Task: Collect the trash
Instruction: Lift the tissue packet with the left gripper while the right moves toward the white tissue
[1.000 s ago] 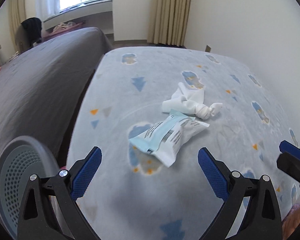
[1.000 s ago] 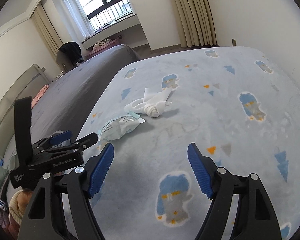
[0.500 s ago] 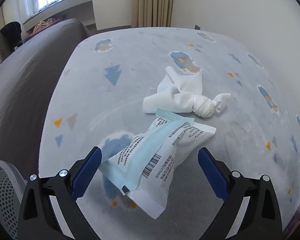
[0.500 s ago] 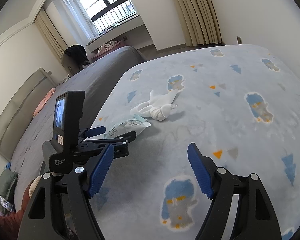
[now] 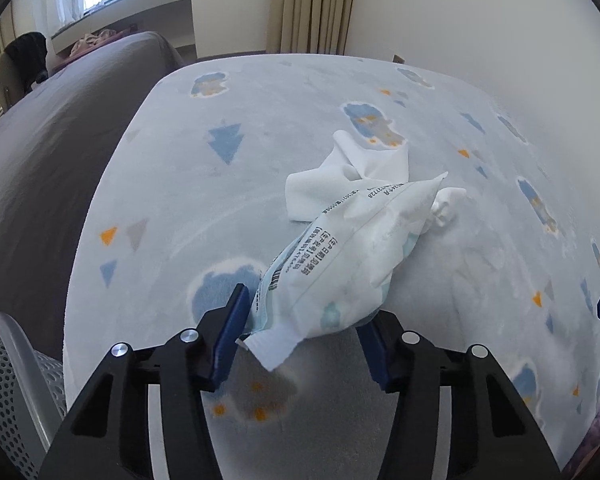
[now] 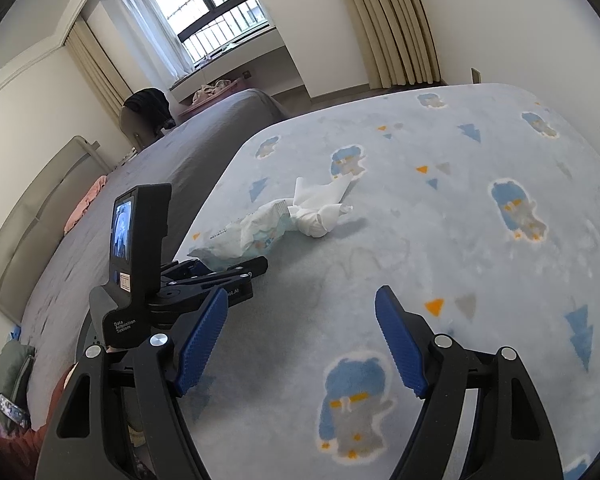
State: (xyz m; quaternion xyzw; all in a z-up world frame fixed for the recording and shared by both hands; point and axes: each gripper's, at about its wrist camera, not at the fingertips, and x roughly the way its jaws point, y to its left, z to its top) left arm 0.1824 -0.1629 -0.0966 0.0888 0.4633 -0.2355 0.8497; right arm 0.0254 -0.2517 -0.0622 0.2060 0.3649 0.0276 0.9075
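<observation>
Pickup step, first piece of trash. My left tongs [image 5: 300, 320] just closing, pads on near end of wet-wipe packet [image 5: 352, 256]; packet on patterned bed cover [image 5: 172, 184], far end overlapping knotted white tissue [image 5: 356, 176]. My right tongs [image 6: 300, 340] gaping, empty, well short of tissue. Next, as I judge: lift packet clear, carry to perforated grey bin [image 5: 8, 392] off cover's near-left edge.
</observation>
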